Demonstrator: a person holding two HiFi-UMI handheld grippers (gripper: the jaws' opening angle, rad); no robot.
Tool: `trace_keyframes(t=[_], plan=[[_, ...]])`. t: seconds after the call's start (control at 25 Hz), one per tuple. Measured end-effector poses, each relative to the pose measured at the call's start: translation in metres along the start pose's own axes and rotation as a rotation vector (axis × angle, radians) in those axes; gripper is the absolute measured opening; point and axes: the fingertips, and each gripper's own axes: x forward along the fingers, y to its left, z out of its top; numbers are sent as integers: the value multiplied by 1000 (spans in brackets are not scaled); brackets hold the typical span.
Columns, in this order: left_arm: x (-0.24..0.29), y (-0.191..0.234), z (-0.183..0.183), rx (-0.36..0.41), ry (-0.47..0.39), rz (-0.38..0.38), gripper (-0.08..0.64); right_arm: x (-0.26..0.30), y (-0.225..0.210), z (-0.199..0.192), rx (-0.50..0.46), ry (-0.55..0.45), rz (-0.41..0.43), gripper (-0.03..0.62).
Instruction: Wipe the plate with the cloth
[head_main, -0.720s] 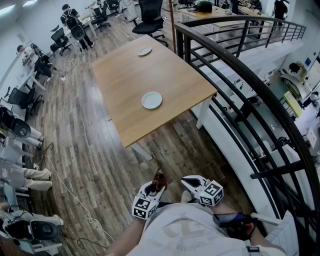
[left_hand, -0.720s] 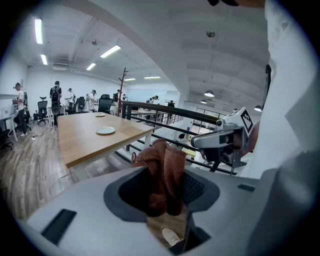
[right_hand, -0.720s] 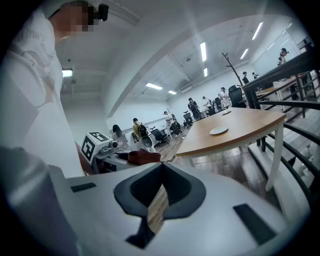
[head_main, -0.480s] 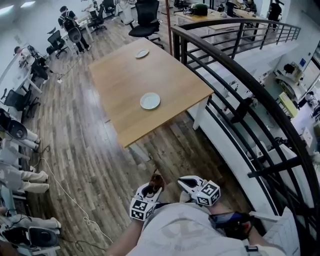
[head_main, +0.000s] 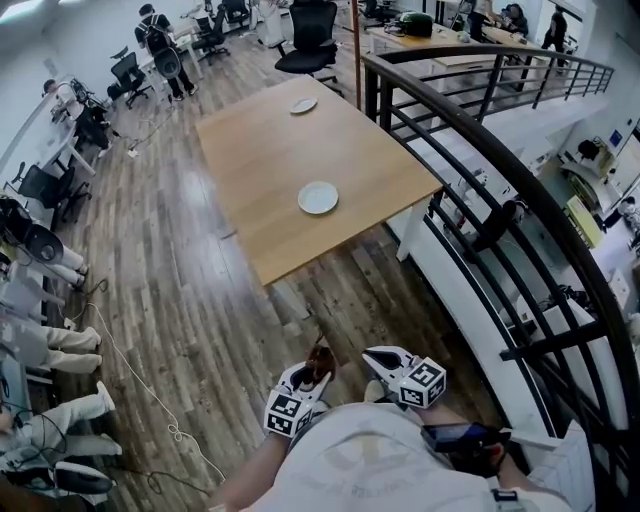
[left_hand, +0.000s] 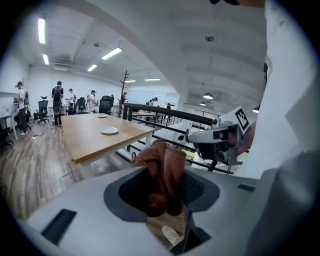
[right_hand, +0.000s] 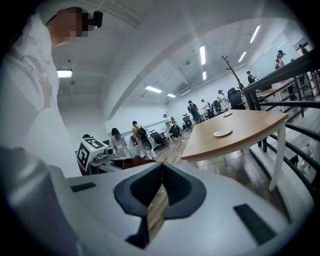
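Plank floor (head_main: 180, 300), wooden table (head_main: 265, 165), black railing (head_main: 530, 195)

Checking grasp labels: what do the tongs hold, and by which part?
Left tongs grip the reddish cloth by its bunched lower part; right tongs hold nothing.

We find the cloth (head_main: 320, 356) in the left claw (head_main: 312, 374), the right claw (head_main: 382, 360) just beside it. The plate (head_main: 318, 197) lies on the tabletop (head_main: 260, 160), well ahead of both.

Cloth (left_hand: 162, 167): rust-brown weave, coarse, nubbly, matt. Left gripper (left_hand: 164, 197) shell: smooth matt grey plastic, darker lining inside. Plate (head_main: 318, 197): white, smooth, slight gloss. Table (head_main: 270, 160): pale wood, satin top. Floor (head_main: 180, 290): grey-brown wood planks, faint sheen. Railing (head_main: 530, 200): black metal.
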Motion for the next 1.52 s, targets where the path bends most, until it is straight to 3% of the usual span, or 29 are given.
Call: trace_keyframes(t=[0.28, 1.08, 1.36, 1.52], plan=[[2, 0, -4, -17, 7, 25, 169, 1, -8, -5, 1, 32, 3, 14], [46, -18, 39, -4, -30, 121, 169, -33, -61, 10, 4, 18, 51, 14], [38, 7, 31, -53, -23, 164, 169, -8, -64, 9, 15, 41, 77, 14], [58, 18, 33, -63, -20, 136, 169, -2, -80, 12, 18, 65, 49, 14]])
